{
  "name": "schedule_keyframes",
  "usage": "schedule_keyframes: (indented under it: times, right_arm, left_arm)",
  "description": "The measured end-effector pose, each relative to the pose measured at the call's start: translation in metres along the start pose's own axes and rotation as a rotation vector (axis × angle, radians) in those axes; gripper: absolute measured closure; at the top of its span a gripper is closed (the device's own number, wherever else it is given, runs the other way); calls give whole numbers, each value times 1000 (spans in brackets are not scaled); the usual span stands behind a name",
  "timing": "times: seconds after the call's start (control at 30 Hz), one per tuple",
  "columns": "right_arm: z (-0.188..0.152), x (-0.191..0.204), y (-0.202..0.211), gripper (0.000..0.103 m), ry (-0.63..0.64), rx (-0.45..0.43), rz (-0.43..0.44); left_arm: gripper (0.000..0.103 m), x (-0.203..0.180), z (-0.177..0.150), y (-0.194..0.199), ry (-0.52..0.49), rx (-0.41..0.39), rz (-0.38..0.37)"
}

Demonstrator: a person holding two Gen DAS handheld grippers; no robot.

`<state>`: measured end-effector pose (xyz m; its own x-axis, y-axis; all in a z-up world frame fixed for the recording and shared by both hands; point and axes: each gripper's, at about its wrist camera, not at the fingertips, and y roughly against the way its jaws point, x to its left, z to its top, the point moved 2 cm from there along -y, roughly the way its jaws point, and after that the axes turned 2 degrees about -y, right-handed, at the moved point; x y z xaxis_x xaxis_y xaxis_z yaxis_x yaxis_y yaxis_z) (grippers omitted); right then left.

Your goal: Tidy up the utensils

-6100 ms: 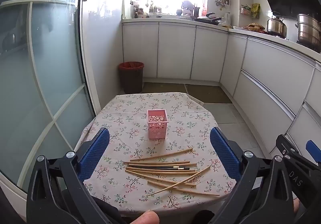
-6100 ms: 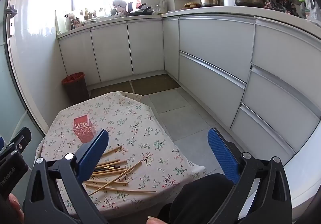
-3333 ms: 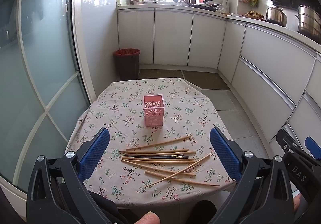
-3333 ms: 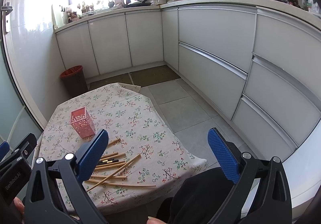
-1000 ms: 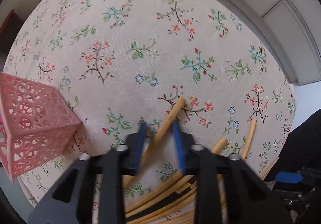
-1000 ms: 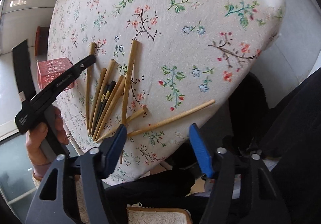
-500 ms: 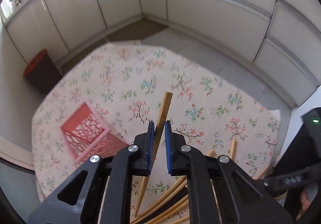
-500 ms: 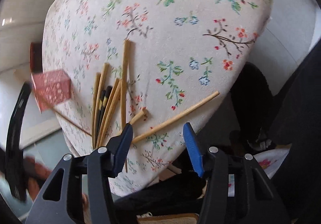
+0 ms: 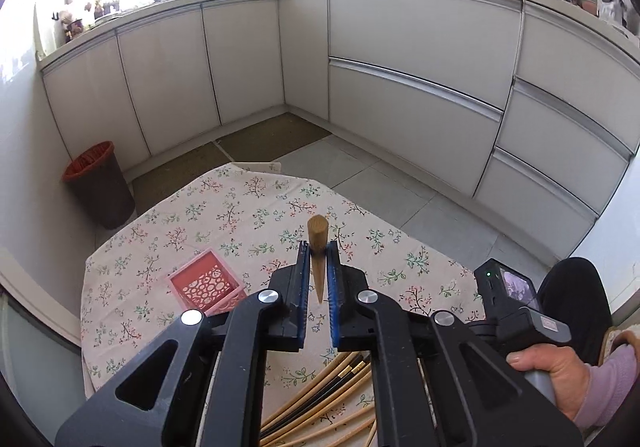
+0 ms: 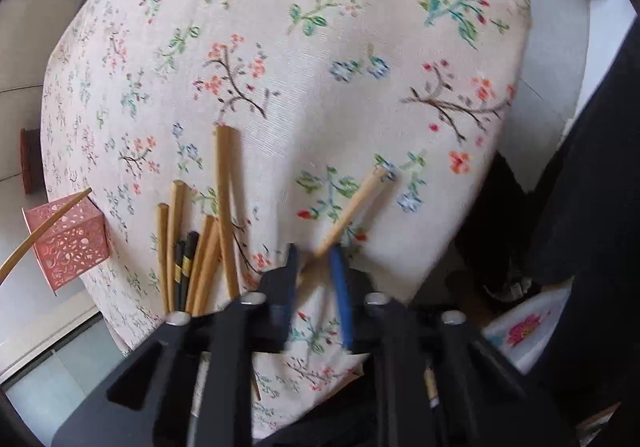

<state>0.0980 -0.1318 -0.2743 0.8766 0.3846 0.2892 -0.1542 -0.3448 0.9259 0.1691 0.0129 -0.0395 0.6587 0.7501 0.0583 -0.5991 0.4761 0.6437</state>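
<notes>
- Left tongs (image 9: 319, 267) clamp one wooden chopstick (image 9: 318, 243), lifted above the bench (image 9: 248, 207), near pink basket (image 9: 206, 283).
- Right tongs (image 10: 314, 259) narrowing around a stray chopstick (image 10: 354, 207); grip not certain.
- Basket looks empty; bundle of chopsticks (image 10: 192, 247) left on bench.

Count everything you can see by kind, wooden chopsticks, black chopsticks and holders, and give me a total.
Wooden chopsticks: 7 in view
Black chopsticks: 2
Pink holder: 1
Total: 10 visible; others may be hidden.
</notes>
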Motion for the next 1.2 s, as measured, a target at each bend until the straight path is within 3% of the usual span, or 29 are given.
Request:
schedule_keyframes:
  times: [0.23, 0.4, 0.53, 0.87, 1.0, 1.2]
  right_arm:
    - [23, 4, 1, 96, -68, -18, 125]
    - [41, 12, 17, 97, -16, -53, 189]
    - [40, 22, 46, 97, 114, -131, 214]
    - [-23, 60, 144, 96, 644, -436, 254]
    - [-45, 70, 176, 96, 771, -507, 285]
    - [-66, 88, 218, 96, 853, -539, 344]
  left_arm:
    - [95, 13, -10, 8, 68, -3, 26]
    - [95, 16, -11, 20, 113, -24, 45]
    - [95, 23, -11, 30, 164, -43, 56]
    - [95, 36, -6, 60, 330, -96, 36]
    - [95, 38, -5, 69, 380, -105, 46]
    - [95, 45, 6, 87, 411, -137, 77]
